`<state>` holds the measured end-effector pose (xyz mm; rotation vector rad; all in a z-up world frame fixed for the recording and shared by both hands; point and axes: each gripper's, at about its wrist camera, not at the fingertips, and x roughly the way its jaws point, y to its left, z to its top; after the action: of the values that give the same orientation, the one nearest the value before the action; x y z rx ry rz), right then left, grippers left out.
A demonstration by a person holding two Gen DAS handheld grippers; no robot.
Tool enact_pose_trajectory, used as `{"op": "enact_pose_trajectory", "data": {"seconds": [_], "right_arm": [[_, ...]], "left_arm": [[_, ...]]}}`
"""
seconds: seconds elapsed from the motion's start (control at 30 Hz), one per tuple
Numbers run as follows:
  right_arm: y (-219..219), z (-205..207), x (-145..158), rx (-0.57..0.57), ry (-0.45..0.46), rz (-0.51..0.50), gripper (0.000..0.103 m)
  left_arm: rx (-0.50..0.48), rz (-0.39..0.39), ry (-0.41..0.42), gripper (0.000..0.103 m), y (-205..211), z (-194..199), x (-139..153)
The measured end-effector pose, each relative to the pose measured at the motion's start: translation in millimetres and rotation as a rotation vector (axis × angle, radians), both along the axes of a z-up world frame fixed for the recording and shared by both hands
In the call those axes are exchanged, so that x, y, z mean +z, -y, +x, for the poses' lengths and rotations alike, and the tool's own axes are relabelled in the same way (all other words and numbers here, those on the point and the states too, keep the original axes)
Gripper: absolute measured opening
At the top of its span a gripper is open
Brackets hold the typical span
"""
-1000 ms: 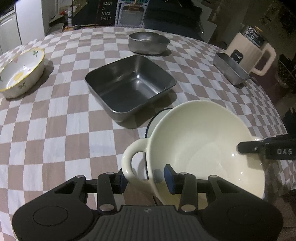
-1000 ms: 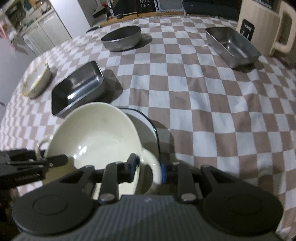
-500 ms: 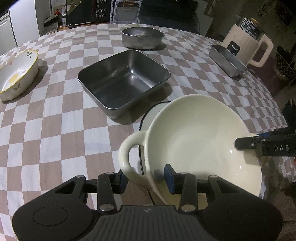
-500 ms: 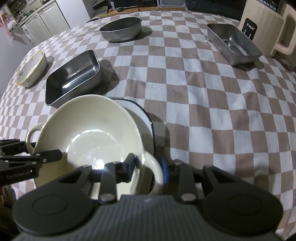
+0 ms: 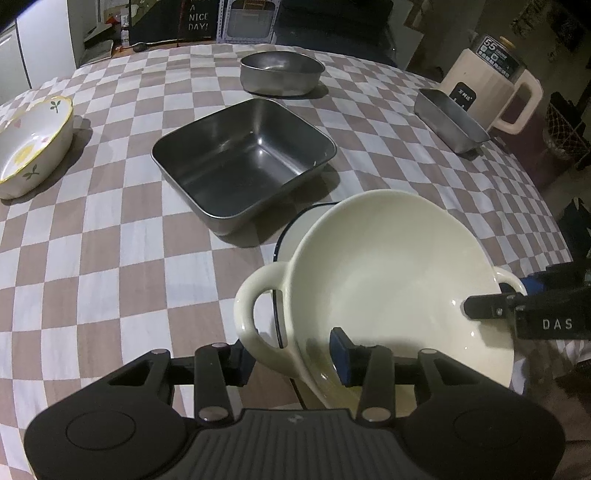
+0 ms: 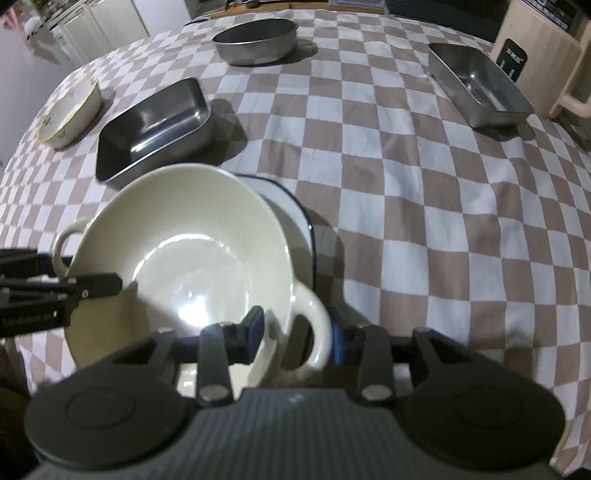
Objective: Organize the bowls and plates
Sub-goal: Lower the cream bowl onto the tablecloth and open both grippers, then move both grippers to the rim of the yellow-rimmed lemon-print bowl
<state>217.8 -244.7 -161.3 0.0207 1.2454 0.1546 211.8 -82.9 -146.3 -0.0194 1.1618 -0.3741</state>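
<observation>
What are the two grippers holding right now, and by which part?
Both hold the cream bowl: left gripper on one loop handle, right gripper on the opposite handle.

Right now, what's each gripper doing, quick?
Left gripper: closed on the cream two-handled bowl's handle and wall.
Right gripper: closed on the same bowl's other handle.

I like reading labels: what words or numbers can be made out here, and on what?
"A NICE DAY!" on the dark sign behind the table; its top line is cut off.
"55" on the cream kettle display; smaller characters beneath are unreadable.
"DAS" on the right gripper.
Kettle's black tag: too small.
</observation>
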Motion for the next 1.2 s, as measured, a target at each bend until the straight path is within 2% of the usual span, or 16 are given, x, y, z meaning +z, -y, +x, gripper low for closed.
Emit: {"op": "enact_pose_trajectory", "data": {"seconds": [0.07,0.2,0.37,0.43,0.57,0.7,0.87,1.2], "right_arm": [[3.6,-2.6,0.3,-0.013,0.002,0.003,0.055],[10.5,-6.7,6.4,-0.036,0.015,0.016,0.061],[13.0,-15.9,18.7,-0.024,0.049,0.04,0.086],[13.6,-18.7,22.3,-0.026,0.053,0.04,0.09],[17.3,-24.9,29.2,-0.051,0.073,0.049,0.101],[21.2,-28.3,35.4,-0.084,0.102,0.046,0.103],[18.9,-27.6,40.4,-0.109,0.136,0.054,0.103],[-16.5,-18.3,58.6,-0.088,0.265,0.054,0.103]], "left_arm": [[-0.002,0.0,0.002,0.05,1.2,-1.2,1.8],[-0.009,0.002,0.006,0.058,2.7,-4.7,6.1],[0.003,-0.009,0.014,0.076,2.6,-7.8,14.0],[0.004,-0.011,0.022,0.081,2.6,-9.7,18.1],[0.018,-0.029,0.038,0.098,-0.1,-14.0,25.7],[0.018,-0.044,0.075,0.102,-4.8,-19.3,35.2],[0.017,-0.021,0.15,0.103,-14.2,-24.2,48.5],[0.116,-0.044,0.271,0.103,-58.5,-14.2,81.6]]}}
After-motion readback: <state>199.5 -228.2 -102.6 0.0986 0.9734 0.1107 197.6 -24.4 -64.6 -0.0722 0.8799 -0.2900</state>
